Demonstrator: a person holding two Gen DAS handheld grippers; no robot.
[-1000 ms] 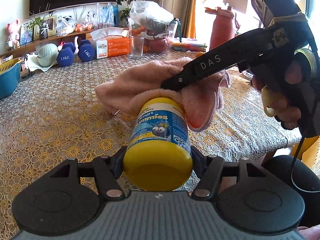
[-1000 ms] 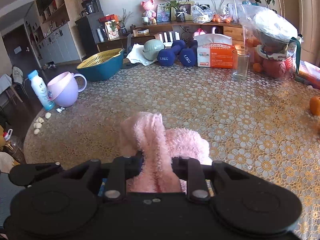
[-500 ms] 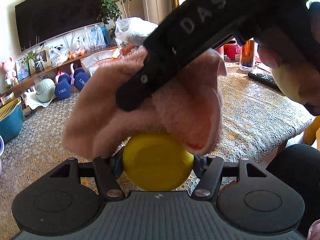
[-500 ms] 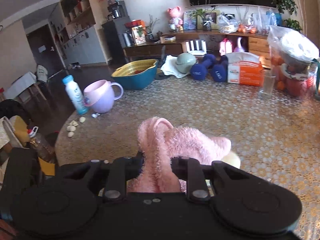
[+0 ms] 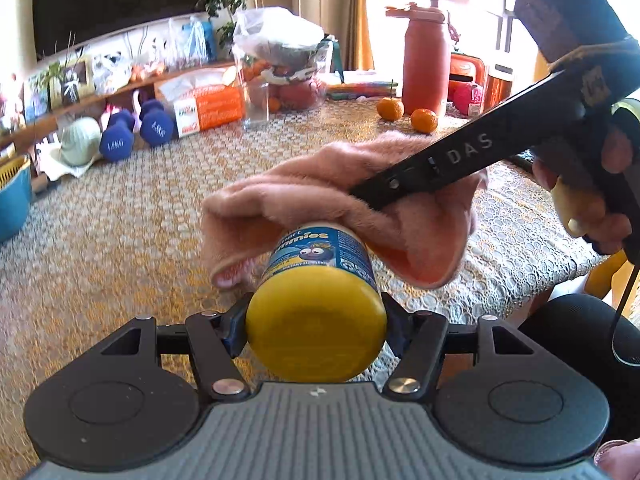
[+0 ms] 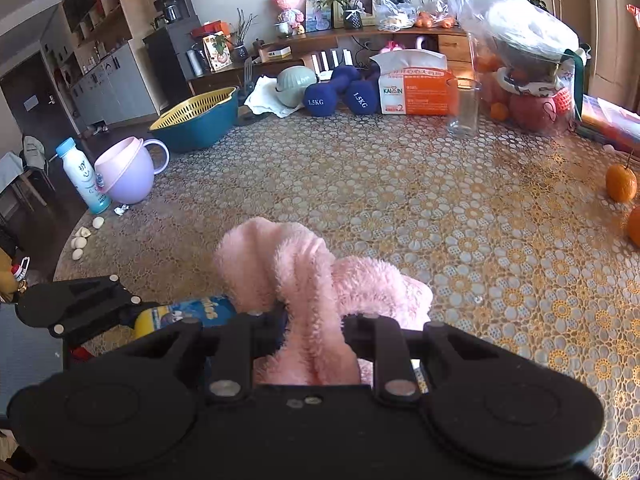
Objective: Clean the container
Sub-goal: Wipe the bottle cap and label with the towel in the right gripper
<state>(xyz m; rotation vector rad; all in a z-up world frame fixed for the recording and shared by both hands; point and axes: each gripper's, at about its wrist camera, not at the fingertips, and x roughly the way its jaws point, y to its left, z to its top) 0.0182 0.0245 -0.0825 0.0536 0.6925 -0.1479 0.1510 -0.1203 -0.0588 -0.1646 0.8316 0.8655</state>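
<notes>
The left gripper (image 5: 316, 320) is clamped on the yellow end of a gummies bottle (image 5: 320, 276), held lying on its side above the near edge of the table (image 5: 120, 220). The right gripper (image 6: 310, 328) is closed on a pink cloth (image 5: 340, 184), draped over the bottle's far end.

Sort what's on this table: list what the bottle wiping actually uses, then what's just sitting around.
In use:
gummies bottle, clamped in the left gripper
pink cloth, pinched in the right gripper

Lying about:
dumbbells
tissue box
glass
oranges
purple cup
</notes>
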